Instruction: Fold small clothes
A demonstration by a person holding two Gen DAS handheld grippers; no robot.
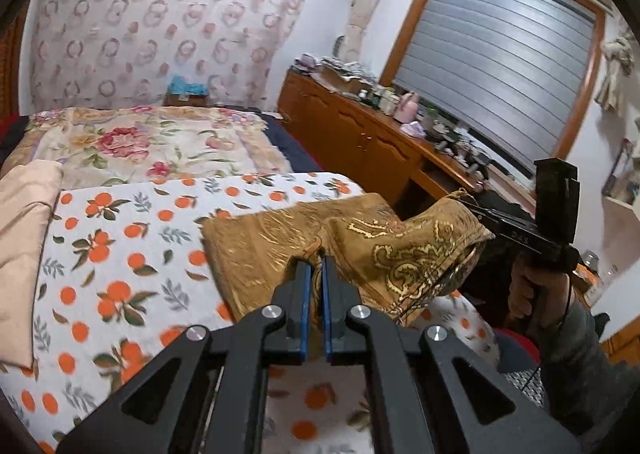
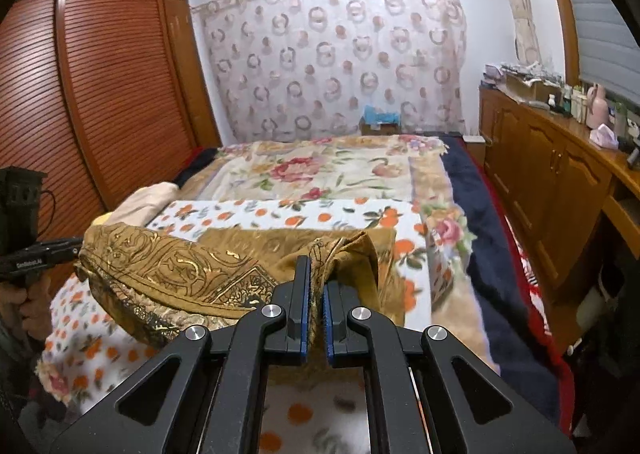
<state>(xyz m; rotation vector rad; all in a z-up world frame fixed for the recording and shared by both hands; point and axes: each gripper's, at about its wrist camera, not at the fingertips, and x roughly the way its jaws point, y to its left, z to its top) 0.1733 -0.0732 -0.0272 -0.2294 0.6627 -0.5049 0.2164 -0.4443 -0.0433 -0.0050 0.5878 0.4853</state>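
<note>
While the bed (image 2: 472,189) fills most of both views, a sheet (image 1: 120,238) printed with oranges covers its near end, and the gold patterned cloth (image 1: 276,242) hangs just above it, lifted at two edges and sagging between them. The left gripper (image 1: 316,274) is clamped on one edge of the cloth, and the right gripper (image 2: 317,282) is clamped on the other.

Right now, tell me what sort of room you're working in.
Most likely a home bedroom: a bed with a floral cover, a slatted wooden wardrobe beside it, and a cluttered wooden sideboard under a shuttered window.
</note>
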